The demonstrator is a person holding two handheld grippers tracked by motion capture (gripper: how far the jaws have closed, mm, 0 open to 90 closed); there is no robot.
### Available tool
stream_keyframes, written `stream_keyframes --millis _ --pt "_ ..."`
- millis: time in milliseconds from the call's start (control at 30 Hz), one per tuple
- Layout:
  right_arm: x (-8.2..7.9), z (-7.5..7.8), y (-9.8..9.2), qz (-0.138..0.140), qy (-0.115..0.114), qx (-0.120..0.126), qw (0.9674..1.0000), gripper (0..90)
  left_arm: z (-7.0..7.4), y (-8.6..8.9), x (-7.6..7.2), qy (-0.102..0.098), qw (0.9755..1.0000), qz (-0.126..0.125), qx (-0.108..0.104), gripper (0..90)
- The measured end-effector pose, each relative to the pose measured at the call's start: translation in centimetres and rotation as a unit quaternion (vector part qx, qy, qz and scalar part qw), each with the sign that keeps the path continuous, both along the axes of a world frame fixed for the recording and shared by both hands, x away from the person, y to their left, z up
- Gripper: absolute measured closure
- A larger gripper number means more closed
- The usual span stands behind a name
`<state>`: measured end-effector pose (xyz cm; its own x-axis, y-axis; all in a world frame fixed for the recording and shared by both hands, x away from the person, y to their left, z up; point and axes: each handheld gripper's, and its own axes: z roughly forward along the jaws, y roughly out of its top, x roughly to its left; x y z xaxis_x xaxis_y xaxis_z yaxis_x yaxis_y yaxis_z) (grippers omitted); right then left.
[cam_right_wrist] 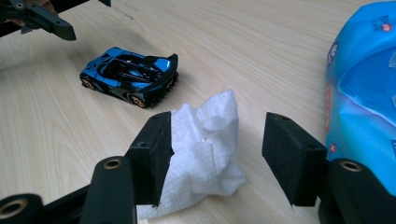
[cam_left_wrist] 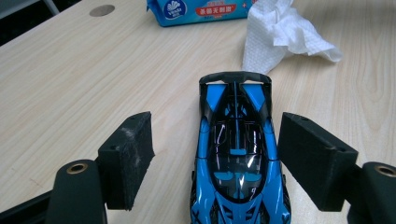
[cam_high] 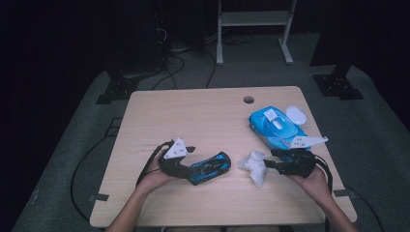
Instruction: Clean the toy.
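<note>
Left gripper [cam_high: 193, 155] in the high view sits over the front of the blue toy car [cam_high: 211, 167], right gripper [cam_high: 269, 158] just beside the crumpled wipe [cam_high: 255, 166]. Both lie mid-worktop [cam_high: 193, 111], car left, wipe right, close but apart. Wipe pack [cam_high: 275, 126] behind the wipe, white lid [cam_high: 295, 115] next to it.

Left gripper view: gripper [cam_left_wrist: 212, 156] open, car [cam_left_wrist: 238, 163] lying lengthwise between the pads, clear gap on the left, right pad near the body but, as far as I can tell, not pressing. Nothing held. To grip well: centre on the cabin, close square across the flanks, not on the rear wing.

Right gripper view: gripper [cam_right_wrist: 217, 156] open, wipe [cam_right_wrist: 205, 149] between the pads, brushing the left one, right one clear. Not clamped. Looks like a wipe-down of the car; take the thick bunched part so a loose flap stays free for rubbing, and keep off the pack [cam_right_wrist: 364, 93].

Count: 1 car, 1 loose wipe, 1 pack, 1 lid, 2 grippers.
</note>
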<state>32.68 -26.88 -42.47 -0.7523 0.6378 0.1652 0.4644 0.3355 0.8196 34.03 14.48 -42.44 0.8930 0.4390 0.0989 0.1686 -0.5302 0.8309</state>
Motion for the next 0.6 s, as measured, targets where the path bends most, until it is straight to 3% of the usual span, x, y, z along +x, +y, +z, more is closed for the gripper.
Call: stream_keyframes --millis 600 --pt "-1.0 -0.1 -1.3 -0.005 -0.005 -0.001 1.0 38.3 0.1 1.4 -0.3 0.001 0.9999 0.016 -0.003 24.7"
